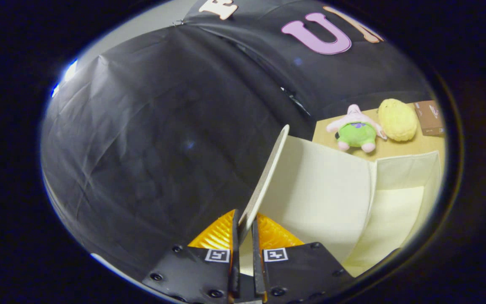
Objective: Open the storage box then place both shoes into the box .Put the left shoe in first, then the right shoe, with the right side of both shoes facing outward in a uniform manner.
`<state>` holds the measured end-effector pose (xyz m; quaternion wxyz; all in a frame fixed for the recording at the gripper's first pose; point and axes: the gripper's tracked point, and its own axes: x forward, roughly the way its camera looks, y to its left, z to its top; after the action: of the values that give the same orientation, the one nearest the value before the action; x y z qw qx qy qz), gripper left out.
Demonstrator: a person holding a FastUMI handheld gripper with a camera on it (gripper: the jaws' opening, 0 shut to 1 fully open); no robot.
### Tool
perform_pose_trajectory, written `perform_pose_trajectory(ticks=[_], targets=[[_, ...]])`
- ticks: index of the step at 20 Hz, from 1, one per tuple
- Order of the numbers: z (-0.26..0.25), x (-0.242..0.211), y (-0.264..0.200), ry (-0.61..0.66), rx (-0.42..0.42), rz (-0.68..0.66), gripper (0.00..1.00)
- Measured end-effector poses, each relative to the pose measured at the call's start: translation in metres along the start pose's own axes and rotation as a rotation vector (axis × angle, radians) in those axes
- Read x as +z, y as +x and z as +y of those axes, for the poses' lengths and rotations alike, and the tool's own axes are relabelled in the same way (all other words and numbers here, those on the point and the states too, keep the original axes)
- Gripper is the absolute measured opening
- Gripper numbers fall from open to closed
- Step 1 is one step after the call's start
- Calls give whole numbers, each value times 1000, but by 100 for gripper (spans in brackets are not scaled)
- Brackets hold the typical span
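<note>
The jaws are nearly closed, both fingers pinching the thin lid (pixel 268 169) of the storage box (pixel 331 198). The lid stands on edge, its long axis running straight ahead and up from the fingers. Just beside it, one cream box lies open. Beyond it on the table (pixel 399 147) sit one pink plush toy (pixel 356 128), one yellow sponge-like lump (pixel 397 119) and one brown carton (pixel 429 117).
</note>
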<state>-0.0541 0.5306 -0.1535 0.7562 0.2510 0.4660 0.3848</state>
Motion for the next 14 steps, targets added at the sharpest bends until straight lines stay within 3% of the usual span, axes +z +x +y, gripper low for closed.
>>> perform_pose_trajectory(ticks=[5, 10, 14], targets=[[-6, -27, 30, -83, -48, 73, 25], [-6, -28, 26, -172, -43, 63, 56], [-11, -12, -8, -271, -58, -9, 81]])
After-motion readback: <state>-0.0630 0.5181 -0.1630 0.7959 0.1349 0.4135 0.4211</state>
